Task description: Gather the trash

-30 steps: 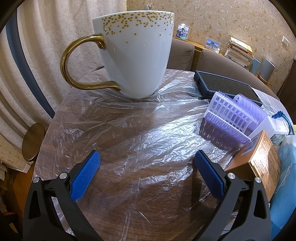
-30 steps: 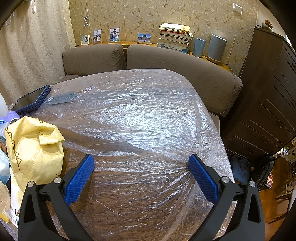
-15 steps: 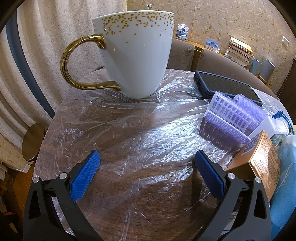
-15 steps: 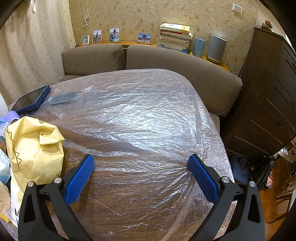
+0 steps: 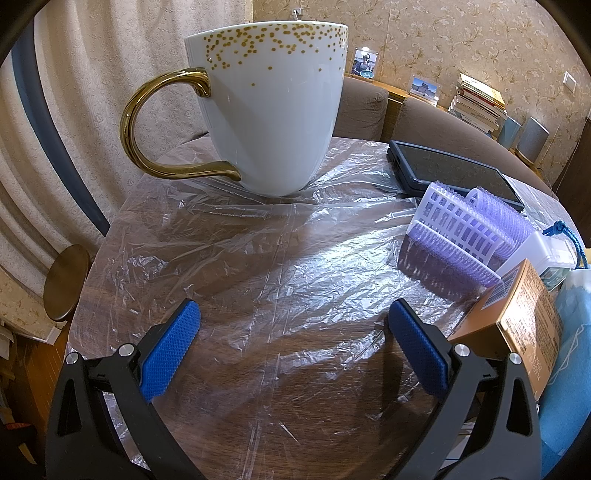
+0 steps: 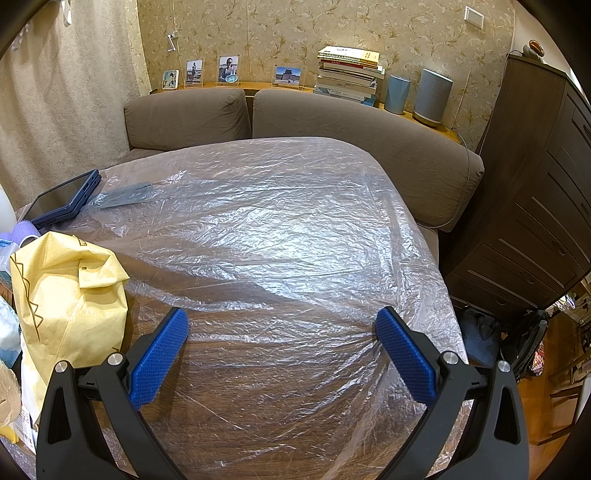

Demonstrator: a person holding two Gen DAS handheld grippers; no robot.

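Nothing changed: left gripper [image 5: 291, 341] and right gripper [image 6: 282, 347] stayed wide, empty; yellow bag [image 6: 70, 295], perhaps trash, untouched at table's [image 6: 295, 221] left edge.

Walls: covered in beige floral wallpaper [image 6: 280, 33]
Far side: a brown sofa [image 6: 332, 122] is set behind the table
Ledge: stacked books [image 6: 347, 72] and photo frames [image 6: 229, 70] are lined up
Right: a dark wooden cabinet [image 6: 535, 192] is placed
Left: a pale curtain [image 5: 92, 92] is hung
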